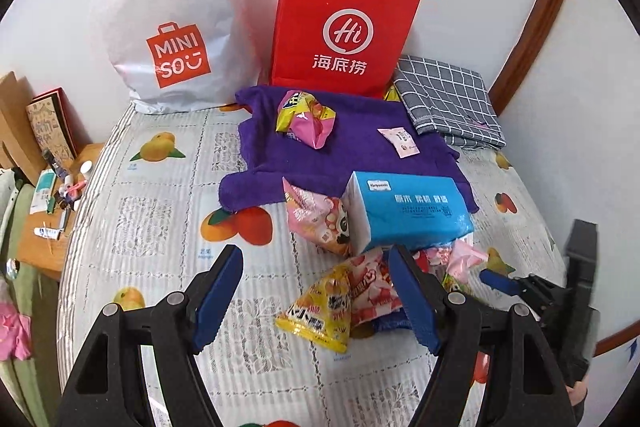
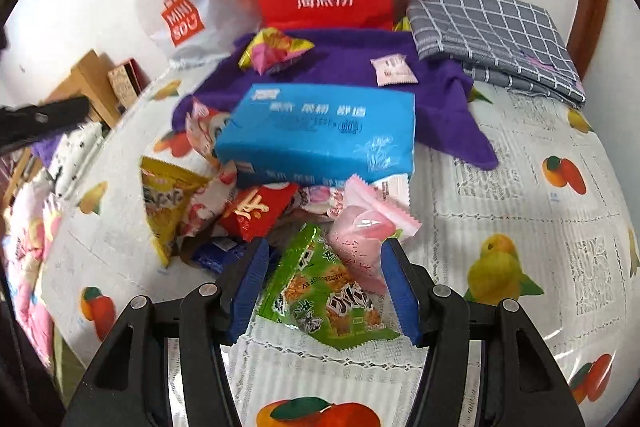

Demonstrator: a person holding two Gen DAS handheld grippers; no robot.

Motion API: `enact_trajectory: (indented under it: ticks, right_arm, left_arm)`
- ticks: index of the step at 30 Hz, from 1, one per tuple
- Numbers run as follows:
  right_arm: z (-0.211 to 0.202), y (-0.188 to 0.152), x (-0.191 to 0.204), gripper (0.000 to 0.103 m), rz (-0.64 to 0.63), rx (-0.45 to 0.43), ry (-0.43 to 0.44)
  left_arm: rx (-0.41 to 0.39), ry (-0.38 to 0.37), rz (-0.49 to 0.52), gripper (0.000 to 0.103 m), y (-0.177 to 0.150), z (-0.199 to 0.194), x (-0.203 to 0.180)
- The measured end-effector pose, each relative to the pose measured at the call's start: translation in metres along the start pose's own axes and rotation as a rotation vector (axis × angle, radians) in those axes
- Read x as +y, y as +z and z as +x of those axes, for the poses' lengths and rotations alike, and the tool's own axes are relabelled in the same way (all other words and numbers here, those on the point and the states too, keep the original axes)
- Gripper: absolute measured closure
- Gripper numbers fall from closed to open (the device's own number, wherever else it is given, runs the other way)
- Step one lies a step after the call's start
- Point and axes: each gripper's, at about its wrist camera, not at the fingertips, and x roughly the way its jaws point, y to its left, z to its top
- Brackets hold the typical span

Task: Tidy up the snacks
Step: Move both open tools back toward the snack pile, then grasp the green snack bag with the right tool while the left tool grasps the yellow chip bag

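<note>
My right claw (image 2: 324, 287) hangs over the snack heap with its jaws partly apart, a green snack packet (image 2: 320, 299) and the lower end of a pink packet (image 2: 360, 243) lying between them; I cannot tell whether the pads touch either. My left claw (image 1: 316, 295) stands wide with nothing gripped, above a yellow packet (image 1: 320, 311) and a red-and-white strawberry packet (image 1: 372, 291). The heap sits on the bench, which is covered by a fruit-printed cloth (image 1: 160, 211), toward its middle. A blue tissue pack (image 2: 320, 131) rests on top of the heap, with a red packet (image 2: 256, 211) just under its near edge. Behind it lies a purple towel (image 1: 344, 151) carrying a crumpled yellow-pink packet (image 1: 304, 119) and a small white sachet (image 1: 398, 141). At the far edge, against the wall, stand a white Miniso bag (image 1: 172, 27) and a red paper bag (image 1: 344, 27); a grey checked cloth (image 1: 444, 99) lies folded at the far right corner.
</note>
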Motion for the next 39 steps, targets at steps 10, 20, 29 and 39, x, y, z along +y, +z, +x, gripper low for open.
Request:
enact_trajectory:
  ticks: [10,20,29,39]
  right_arm:
    - [0.007,-0.031,0.004,0.044,-0.022,0.017,-0.004]
    - [0.014,-0.035,0.005,0.040,-0.061,-0.016,-0.005]
    - [0.002,-0.037,-0.002,0.046,-0.016,-0.052,0.007]
    - [-0.022,-0.032,-0.017,0.047,0.043,-0.112,0.010]
  left_arm:
    - [0.022,-0.019,-0.011,0.029,-0.018,0.005,0.004]
    - [0.057,-0.008,0.000,0.029,-0.026,0.023,0.004]
    - [0.117,0.000,0.027,0.031,-0.036,0.058,-0.002]
    - [0.178,-0.007,0.032,0.051,-0.039,0.102,-0.003]
